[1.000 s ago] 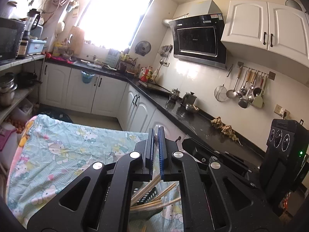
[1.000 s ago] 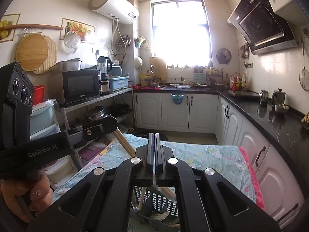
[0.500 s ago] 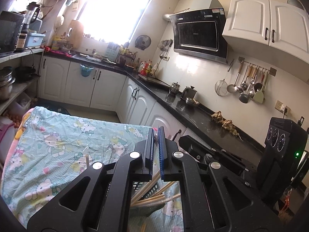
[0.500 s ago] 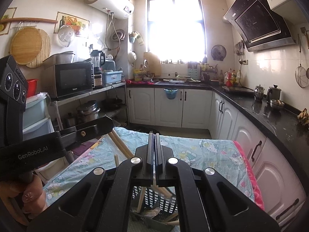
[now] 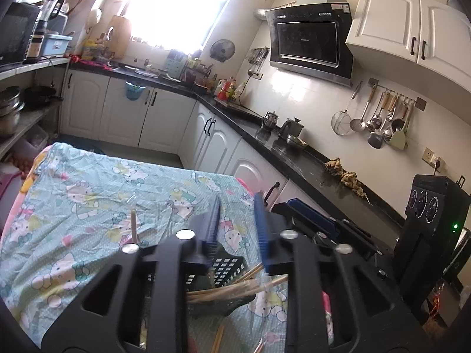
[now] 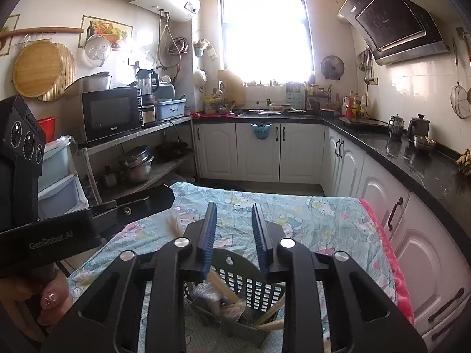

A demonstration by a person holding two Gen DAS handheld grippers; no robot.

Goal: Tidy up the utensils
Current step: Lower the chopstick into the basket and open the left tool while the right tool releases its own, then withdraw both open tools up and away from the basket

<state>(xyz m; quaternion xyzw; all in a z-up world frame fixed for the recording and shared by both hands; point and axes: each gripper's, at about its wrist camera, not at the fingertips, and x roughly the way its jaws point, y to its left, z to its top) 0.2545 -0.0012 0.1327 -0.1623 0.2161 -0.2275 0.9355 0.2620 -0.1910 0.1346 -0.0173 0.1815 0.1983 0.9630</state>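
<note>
Change since earlier frames: both tools were seen pressed shut a moment ago and are now being parted; both views are being tilted lower over the cloth, so more of the basket is being shown.
Left tool [image 5: 237, 229]: its jaws are opening, blue pads standing apart with nothing being pressed between them; it is being held above the basket.
Right tool [image 6: 234, 235]: its jaws are opening as well, nothing being gripped between the blue pads; the basket's back wall is being seen through the gap.
Dark perforated plastic utensil basket [image 6: 250, 288]: it is being kept on the cloth-covered counter, just below both tools; in the left view it is being shown at [image 5: 226, 267].
Pale wooden chopsticks [image 5: 235, 286]: a bundle is lying slanted inside the basket, tips being pointed toward its right rim; wooden pieces are also being seen in the basket from the right view [image 6: 226, 291].
Single wooden stick [image 5: 134, 225]: it is being seen upright left of the left tool; what it is resting in cannot be told.
Light blue cartoon-print cloth [image 6: 309, 214]: it is being spread over the counter under the basket.
Person's hand [image 6: 44, 300]: it is being wrapped around the left tool's handle.
</note>
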